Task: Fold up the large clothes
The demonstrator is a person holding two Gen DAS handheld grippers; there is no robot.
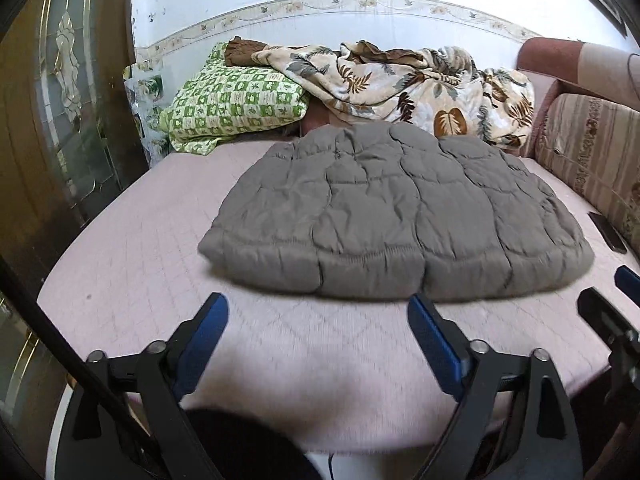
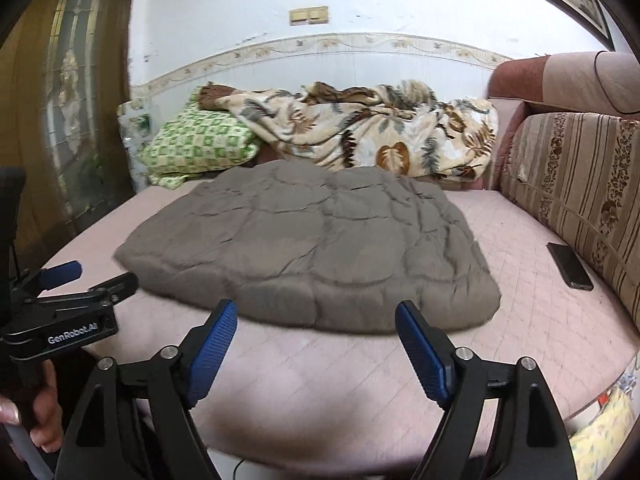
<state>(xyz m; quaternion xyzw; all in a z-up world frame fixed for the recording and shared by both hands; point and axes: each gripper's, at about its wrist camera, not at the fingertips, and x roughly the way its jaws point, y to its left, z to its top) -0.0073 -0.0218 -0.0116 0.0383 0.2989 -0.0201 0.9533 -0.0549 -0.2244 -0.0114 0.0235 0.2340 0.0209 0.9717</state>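
Both my grippers, left point(image 1: 318, 310) and right point(image 2: 316, 316), fingers spread, empty, near grey quilted jacket point(image 2: 304, 244) on bed point(image 2: 520, 240). Left body reads "GenRobot.AI".

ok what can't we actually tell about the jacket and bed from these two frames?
- Grey quilted jacket: sleeves, zipper and collar are not visible in either wrist view; tucked under or facing down, cannot tell.
- Jacket's far edge: runs into the floral blanket; touching or apart is unclear.
- Dark phone-like slab: cut off by the edge in the left view.
- Near mattress: blurred.
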